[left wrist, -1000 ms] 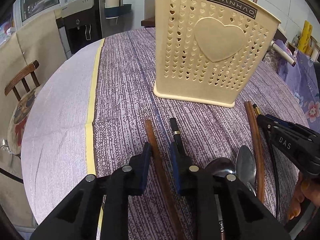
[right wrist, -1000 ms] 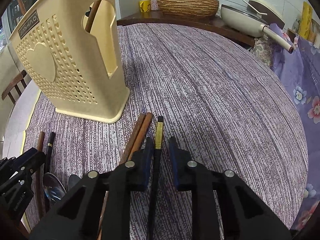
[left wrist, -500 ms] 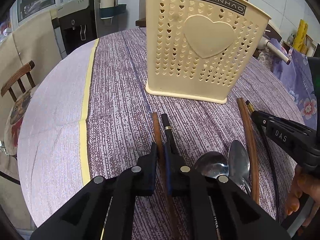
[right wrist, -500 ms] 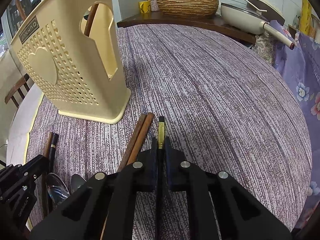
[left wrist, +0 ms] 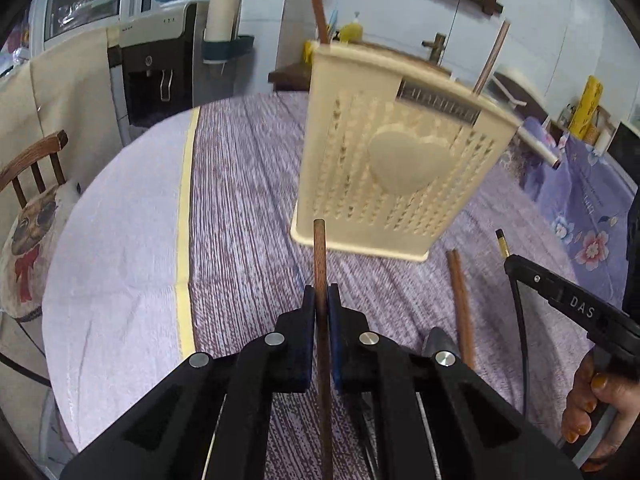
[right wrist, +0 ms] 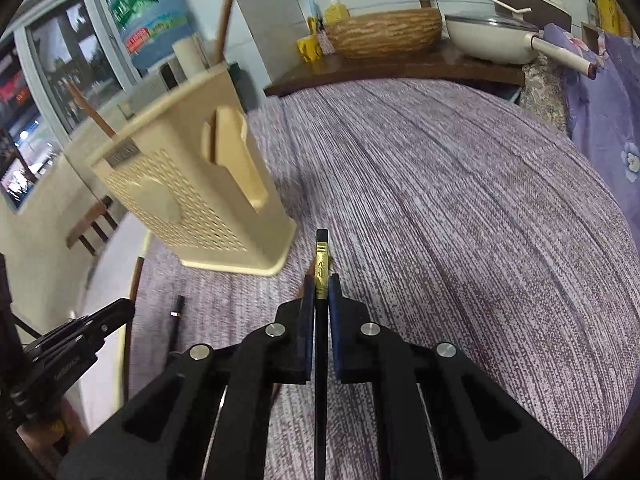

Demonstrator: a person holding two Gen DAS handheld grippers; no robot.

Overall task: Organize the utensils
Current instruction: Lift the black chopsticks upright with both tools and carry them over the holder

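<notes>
Here, left claw (left wrist: pixel 321 300) clamped on brown chopstick (left wrist: pixel 319 256), right claw (right wrist: pixel 321 292) clamped on black chopstick (right wrist: pixel 321 252), "DAS" lettering.

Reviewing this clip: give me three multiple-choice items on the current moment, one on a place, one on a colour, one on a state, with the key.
1. Where does the cream utensil holder stand?
A. on the tablecloth
B. on a chair
C. on the floor

2. What colour is the chopstick in the left gripper?
A. white
B. brown
C. green

3. How is the right gripper?
A. wide open
B. shut on a spoon
C. shut on the black chopstick

Key: 1 A, its base rests on the purple cloth; 2 B, a brown wooden stick; 3 C, the pads press its gold-banded end.
</notes>
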